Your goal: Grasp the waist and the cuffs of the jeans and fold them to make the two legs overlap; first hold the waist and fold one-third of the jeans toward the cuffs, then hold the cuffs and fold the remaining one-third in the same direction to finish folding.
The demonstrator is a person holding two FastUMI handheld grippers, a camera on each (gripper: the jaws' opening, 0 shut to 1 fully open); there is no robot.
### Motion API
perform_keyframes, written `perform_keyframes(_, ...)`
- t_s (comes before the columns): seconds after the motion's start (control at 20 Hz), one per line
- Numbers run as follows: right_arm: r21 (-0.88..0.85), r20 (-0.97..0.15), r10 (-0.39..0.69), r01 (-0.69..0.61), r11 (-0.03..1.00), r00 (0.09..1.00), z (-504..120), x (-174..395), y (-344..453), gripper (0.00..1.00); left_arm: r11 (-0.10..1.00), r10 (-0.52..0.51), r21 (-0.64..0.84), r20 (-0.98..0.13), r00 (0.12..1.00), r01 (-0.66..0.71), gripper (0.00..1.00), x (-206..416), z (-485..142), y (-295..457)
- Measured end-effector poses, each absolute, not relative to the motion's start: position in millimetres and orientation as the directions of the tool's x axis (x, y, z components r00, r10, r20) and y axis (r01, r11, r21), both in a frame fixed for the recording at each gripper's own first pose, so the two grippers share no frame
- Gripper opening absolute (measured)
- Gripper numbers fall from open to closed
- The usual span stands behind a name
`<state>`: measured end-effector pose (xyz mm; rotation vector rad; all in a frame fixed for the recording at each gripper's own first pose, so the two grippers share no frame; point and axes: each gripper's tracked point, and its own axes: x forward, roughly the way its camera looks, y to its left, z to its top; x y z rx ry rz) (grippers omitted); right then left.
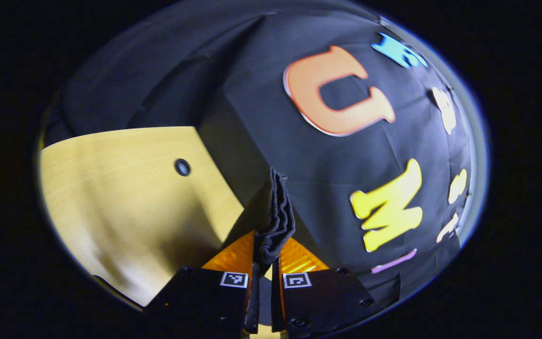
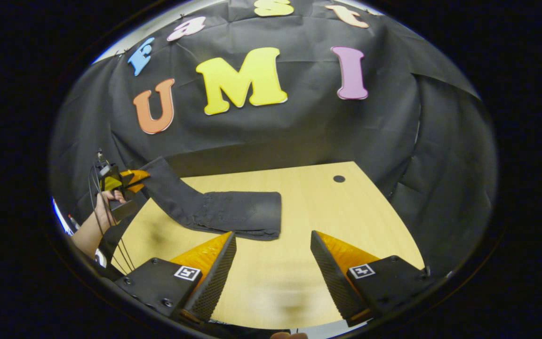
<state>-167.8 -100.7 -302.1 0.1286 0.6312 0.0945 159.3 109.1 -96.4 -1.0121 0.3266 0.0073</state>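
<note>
Here, in the left gripper view, the left gripper (image 1: 265, 263) is clamped on a bunched end of the dark jeans (image 1: 275, 216). Its two fingers stand almost together, with the cloth pinched between them and rising in folds just ahead of the tips. Which end of the jeans this is cannot be told. To the left of the gripper lies the pale wooden table (image 1: 120, 197), with a small dark hole (image 1: 182, 166) in it farther ahead.

In the right gripper view, the right gripper (image 2: 273, 247) is released, its fingers spread wide and holding nothing. Bare table (image 2: 346, 207) shows between them. The jeans (image 2: 233, 214) lie just ahead of its left finger, close to that fingertip; whether they touch cannot be told. The near part lies flat on the table. From there the cloth climbs up and to the left, off the table, to the other gripper (image 2: 137, 181), which grips its far end. A hand (image 2: 106, 202) holds that gripper at the far left. The hole (image 2: 339, 179) in the table sits well ahead of the right finger.
</note>
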Motion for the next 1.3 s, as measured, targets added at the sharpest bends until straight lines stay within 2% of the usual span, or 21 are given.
perform_keyframes(0.25, 0.152, -0.576, 0.054, 0.043, 0.987, 0.815, -296.6, -193.9, -144.5, 0.98, 0.612, -0.288, -0.79, -0.256, 0.923, -0.028, 0.13, 153.8, -84.5, -17.6)
perform_keyframes(0.45, 0.138, -0.597, -0.013, 0.119, 0.983, 0.802, -301.6, -219.2, -180.0, 0.98, 0.652, -0.351, -0.758, -0.305, 0.885, -0.003, 0.13, 163.4, -134.3, -100.3)
perform_keyframes(0.6, 0.121, -0.612, -0.049, 0.155, 0.981, 0.789, -302.5, -229.4, -202.3, 0.98, 0.709, -0.362, -0.704, -0.391, 0.846, -0.022, 0.13, 167.6, -182.1, -149.5)
perform_keyframes(0.75, 0.113, -0.627, -0.076, 0.186, 0.976, 0.775, -307.2, -234.0, -216.8, 0.98, 0.752, -0.343, -0.656, -0.469, 0.814, -0.06, 0.13, 169.0, -221.1, -171.9)
perform_keyframes(0.85, 0.112, -0.639, -0.07, 0.183, 0.977, 0.766, -310.8, -234.1, -219.1, 0.98, 0.742, -0.346, -0.662, -0.513, 0.786, -0.105, 0.14, 165.7, -238.5, -176.3)
perform_keyframes(1.05, 0.113, -0.638, -0.049, 0.156, 0.981, 0.768, -311.4, -224.1, -219.2, 0.98, 0.708, -0.357, -0.687, -0.55, 0.755, -0.165, 0.23, 166.6, -258.2, -179.3)
perform_keyframes(1.15, 0.114, -0.641, -0.028, 0.131, 0.985, 0.767, -312.3, -219.5, -214.1, 0.98, 0.717, -0.367, -0.679, -0.558, 0.745, -0.155, 0.43, 165.5, -263.6, -186.9)
perform_keyframes(1.2, 0.111, -0.641, -0.021, 0.12, 0.987, 0.767, -314.4, -215.9, -211.5, 0.93, 0.724, -0.374, -0.675, -0.558, 0.741, -0.143, 0.58, 164.9, -260.7, -191.5)
perform_keyframes(1.3, 0.099, -0.637, -0.006, 0.09, 0.991, 0.771, -312.6, -209.7, -205.2, 0.93, 0.757, -0.369, -0.642, -0.572, 0.732, -0.12, 0.87, 158.2, -255.7, -197.5)
